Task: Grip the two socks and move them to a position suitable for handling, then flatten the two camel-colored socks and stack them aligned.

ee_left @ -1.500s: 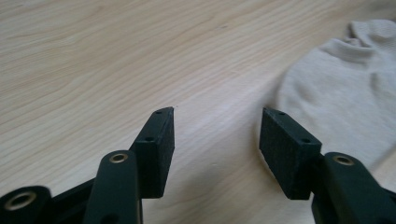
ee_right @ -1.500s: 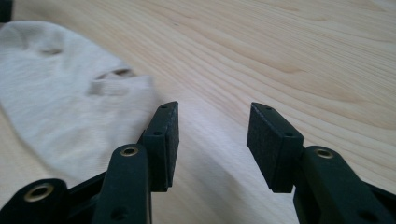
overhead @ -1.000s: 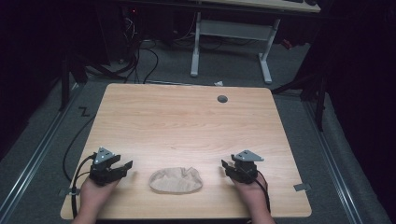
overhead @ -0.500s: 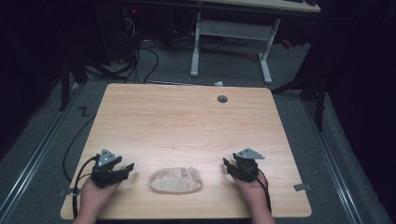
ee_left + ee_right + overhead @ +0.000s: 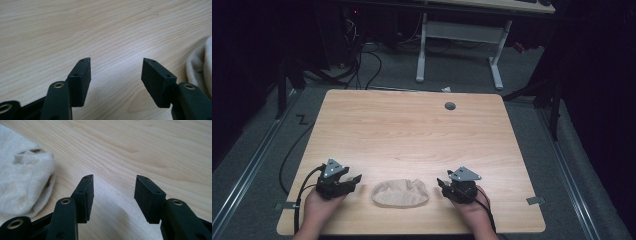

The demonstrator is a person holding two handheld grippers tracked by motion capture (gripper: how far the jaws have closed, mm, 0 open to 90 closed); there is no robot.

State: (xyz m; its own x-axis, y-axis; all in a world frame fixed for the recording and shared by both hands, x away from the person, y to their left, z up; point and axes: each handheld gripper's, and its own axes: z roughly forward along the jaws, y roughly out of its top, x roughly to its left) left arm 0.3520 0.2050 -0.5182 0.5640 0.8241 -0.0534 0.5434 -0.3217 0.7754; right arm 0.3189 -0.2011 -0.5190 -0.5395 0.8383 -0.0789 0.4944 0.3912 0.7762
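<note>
Crumpled cream-coloured knit cloth, one piece, lies on the light wood-grain counter near its near edge, roughly midway between my two hands. It sits in a low oval heap with folds on top.

I hold two black hand-held grippers, one in each hand. My left hand-held gripper rests at the near left of the counter, just beside the cloth's left end but not touching it, its jaws pointing right toward the cloth. In the left gripper view its two jaws stand wide apart with nothing between them, only bare wood, and the cloth's edge shows at the right side of that view, beyond the right jaw.

My right hand-held gripper rests at the near right, close to the cloth's right end, its jaws pointing left. In the right gripper view its two jaws are also spread apart over bare wood, holding nothing, and the cloth lies to the left of the left jaw, apart from it.

Each hand-held gripper carries one grey three-cornered plate on top and trails one black cable.

One small round dark hole sits in the counter near its far edge, right of centre, well apart from everything else.
</note>
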